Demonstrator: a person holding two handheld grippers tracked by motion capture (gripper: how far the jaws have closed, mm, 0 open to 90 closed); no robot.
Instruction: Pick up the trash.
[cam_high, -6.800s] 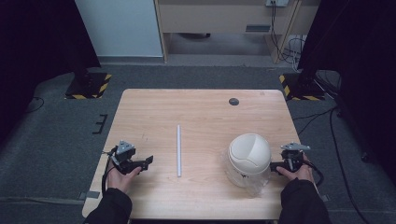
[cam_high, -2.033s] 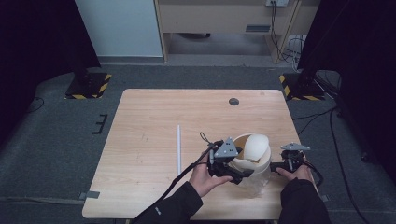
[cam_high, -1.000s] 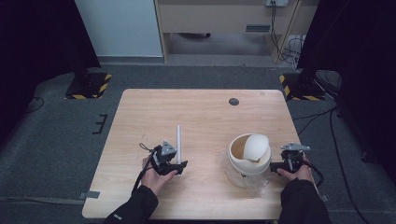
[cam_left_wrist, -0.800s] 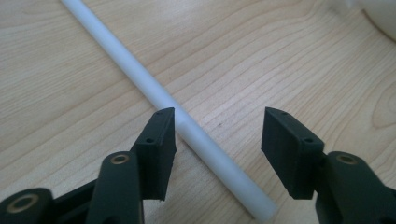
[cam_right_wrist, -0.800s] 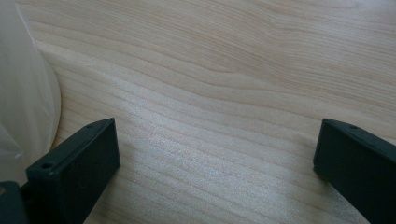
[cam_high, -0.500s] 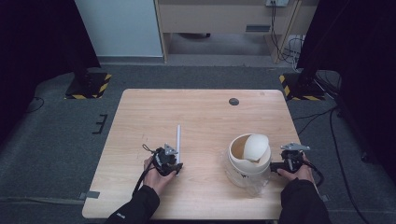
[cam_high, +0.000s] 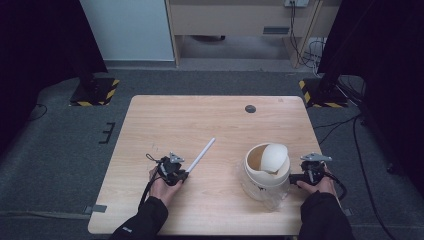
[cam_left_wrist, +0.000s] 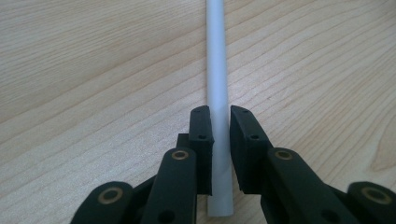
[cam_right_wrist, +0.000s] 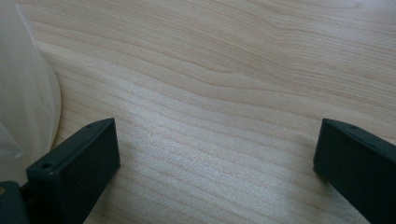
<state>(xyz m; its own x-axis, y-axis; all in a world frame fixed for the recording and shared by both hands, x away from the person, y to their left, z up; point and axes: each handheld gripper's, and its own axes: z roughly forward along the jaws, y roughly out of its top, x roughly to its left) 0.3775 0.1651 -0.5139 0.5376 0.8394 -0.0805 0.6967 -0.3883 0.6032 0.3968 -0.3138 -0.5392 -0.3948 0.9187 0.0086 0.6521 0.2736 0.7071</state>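
Note:
A thin white rod (cam_high: 202, 152) lies slanted on the wooden table (cam_high: 200, 120), its far end toward the right. My left gripper (cam_high: 185, 172) grips the rod's near end; its jaws have just been closing. In the left gripper view both black pads (cam_left_wrist: 201, 126) press on the rod (cam_left_wrist: 216, 70), so the left gripper (cam_left_wrist: 219, 123) is shut on it. A white round container (cam_high: 265, 172), its lid tilted in the mouth, stands at the right. My right gripper (cam_high: 295, 176) rests just right of it. In the right gripper view my right gripper (cam_right_wrist: 215, 144) is open over bare wood, the container's wall (cam_right_wrist: 23, 93) at the left edge.
A small dark disc (cam_high: 250, 108) lies near the table's far edge. Bare wood stretches between the rod and the container. Grey carpet (cam_high: 60, 150) surrounds the table, with black stands on yellow-striped bases at both far corners.
The left gripper, earlier at the container, came back left to the rod's near end and closed on it. The rod has turned from straight to slanted. The right gripper stayed put.

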